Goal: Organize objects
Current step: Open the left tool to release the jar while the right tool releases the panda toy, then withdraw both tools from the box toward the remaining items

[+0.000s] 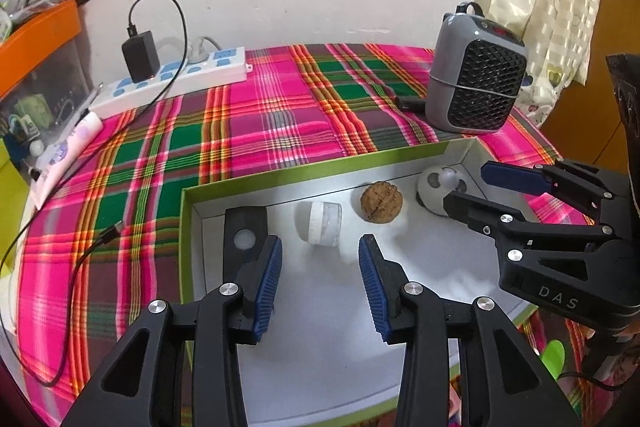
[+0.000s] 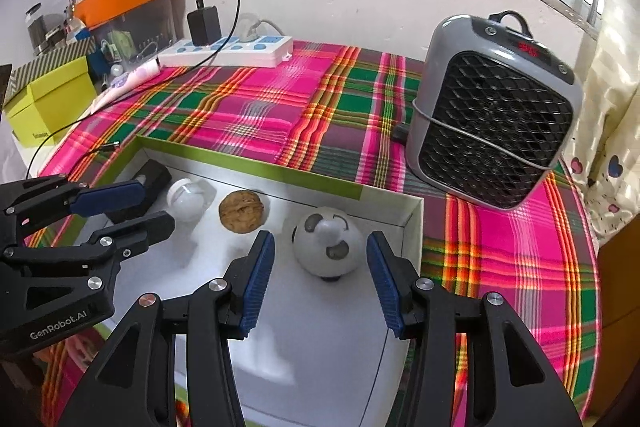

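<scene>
- Four small things lay in a row along the far wall of the green-rimmed tray [image 1: 256, 175], on its white floor: a black block [image 1: 245, 227] with a pale round spot, a small white jar [image 1: 320, 223] on its side, a walnut [image 1: 381, 202], and a white ball [image 2: 327, 247] with grey patches at the right corner.
- The left gripper [image 1: 320, 283] hung over the tray with its blue pads apart and nothing between them; the jar lay just beyond the fingertips, untouched.
- The right gripper [image 2: 320, 283] likewise stood open, its pads flanking the ball on either side without pressing on it.
- The tray rested on a pink, green and orange plaid cloth [image 1: 240, 123].
- Behind the tray's right corner stood a grey fan heater [image 2: 496, 123] with a black grille.
- At the back left, against the wall, lay a white power strip [image 1: 172, 79] with a black charger [image 1: 140, 55] plugged in, its cable [image 1: 60, 291] trailing across the cloth.
</scene>
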